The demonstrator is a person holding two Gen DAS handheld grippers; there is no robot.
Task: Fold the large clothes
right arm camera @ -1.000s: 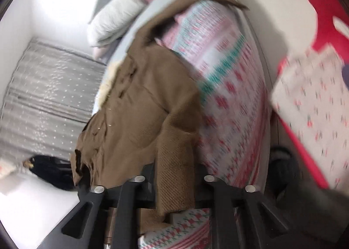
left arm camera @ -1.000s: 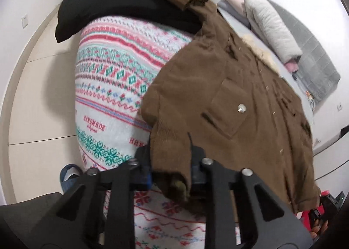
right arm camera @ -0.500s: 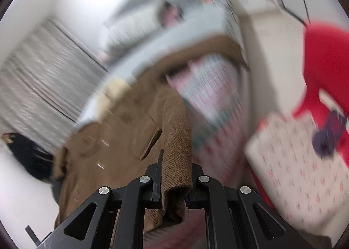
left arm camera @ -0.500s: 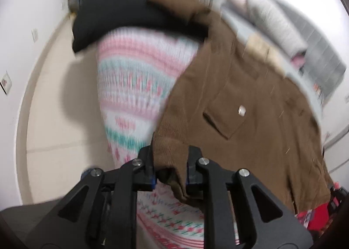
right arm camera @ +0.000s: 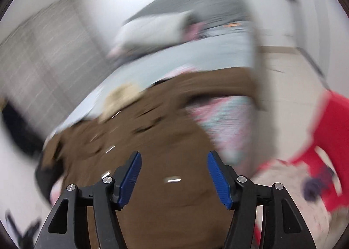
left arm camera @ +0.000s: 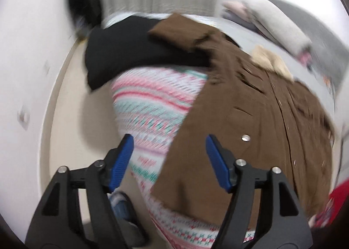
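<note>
A large brown corduroy coat [left arm camera: 250,131] lies spread on a patterned pink, white and green blanket [left arm camera: 152,105] on the bed; it also shows, blurred, in the right wrist view [right arm camera: 165,139]. My left gripper [left arm camera: 168,157] is open and empty above the coat's lower left edge. My right gripper [right arm camera: 174,172] is open and empty above the coat's lower part. Both views are motion-blurred.
A black garment [left arm camera: 130,52] lies at the far end of the blanket under the coat's sleeve. Pillows [left arm camera: 281,28] sit at the bed's head. A red object [right arm camera: 322,144] and a white patterned bag [right arm camera: 290,188] stand on the floor beside the bed.
Both grippers have opened and let go of the coat's folded edges. The coat has dropped onto the bed. Both grippers have lifted and swung.
</note>
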